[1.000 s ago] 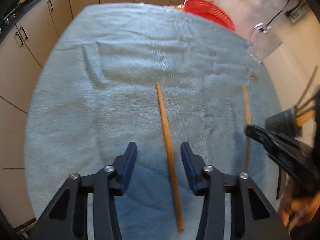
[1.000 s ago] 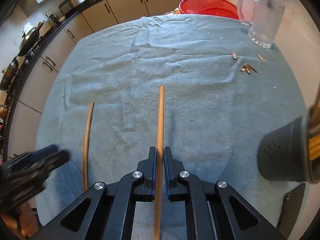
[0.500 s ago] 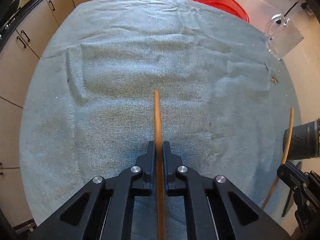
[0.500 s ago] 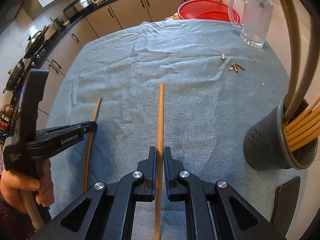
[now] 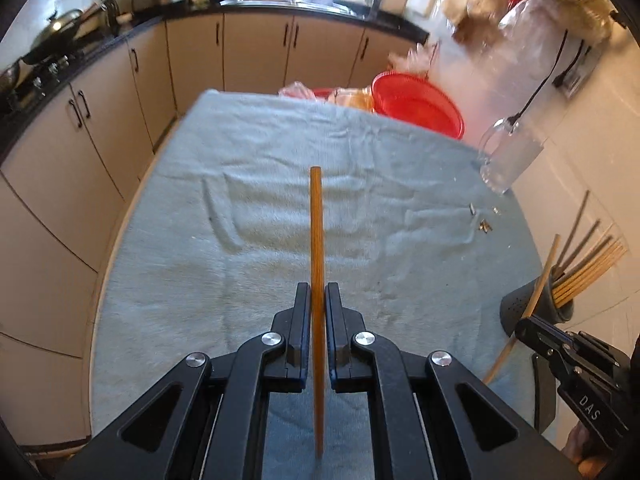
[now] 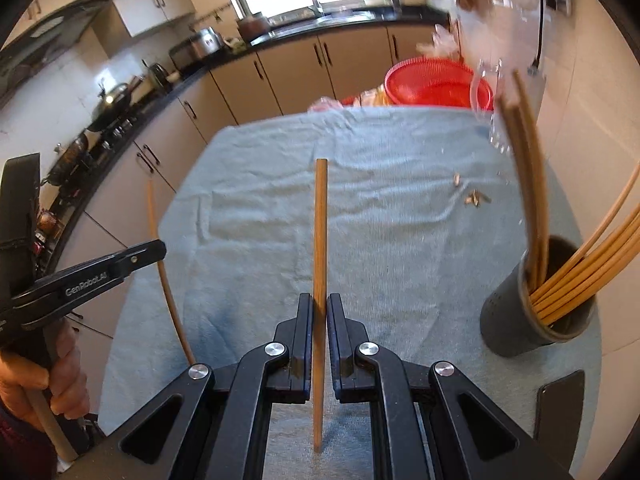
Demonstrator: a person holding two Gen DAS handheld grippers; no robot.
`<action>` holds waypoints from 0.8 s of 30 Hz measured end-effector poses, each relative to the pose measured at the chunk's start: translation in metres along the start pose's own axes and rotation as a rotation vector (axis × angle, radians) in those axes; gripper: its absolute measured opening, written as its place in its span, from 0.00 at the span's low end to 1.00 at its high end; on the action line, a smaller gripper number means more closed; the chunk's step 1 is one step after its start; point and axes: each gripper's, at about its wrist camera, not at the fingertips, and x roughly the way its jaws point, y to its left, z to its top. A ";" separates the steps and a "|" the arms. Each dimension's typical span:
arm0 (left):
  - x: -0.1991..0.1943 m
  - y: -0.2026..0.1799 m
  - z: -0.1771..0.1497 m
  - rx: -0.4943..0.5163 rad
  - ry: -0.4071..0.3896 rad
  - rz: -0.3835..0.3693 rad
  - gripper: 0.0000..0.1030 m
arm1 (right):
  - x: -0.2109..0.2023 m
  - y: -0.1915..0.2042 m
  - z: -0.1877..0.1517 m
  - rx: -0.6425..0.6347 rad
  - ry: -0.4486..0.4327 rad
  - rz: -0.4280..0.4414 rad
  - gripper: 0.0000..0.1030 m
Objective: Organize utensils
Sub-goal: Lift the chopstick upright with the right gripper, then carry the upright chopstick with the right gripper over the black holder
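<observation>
With both claws clamped tight, left gripper (image 5: 318,312) and right gripper (image 6: 319,312) each hold one chopstick (image 5: 317,264) (image 6: 320,260) above the towel (image 5: 248,264): light, stiff, slippery, so I pinch low on the shaft.

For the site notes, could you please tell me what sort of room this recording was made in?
Most likely a home kitchen: a wok sits on the stove, a sink with a faucet lies under the window, and beige cabinets line the black countertop.

The left hand-held gripper (image 6: 160,246) reads "GenRobot.AI"; the right hand-held gripper (image 5: 520,326) reads "DAS".
</observation>
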 end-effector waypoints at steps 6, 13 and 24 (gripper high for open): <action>-0.031 -0.011 -0.006 0.010 -0.052 -0.004 0.06 | -0.027 0.001 -0.006 0.004 -0.058 0.011 0.07; -0.056 -0.023 -0.008 0.033 -0.093 -0.012 0.06 | -0.054 -0.005 -0.005 0.012 -0.115 0.019 0.07; -0.087 -0.050 -0.001 0.075 -0.151 -0.029 0.06 | -0.097 -0.014 -0.004 0.036 -0.195 0.030 0.07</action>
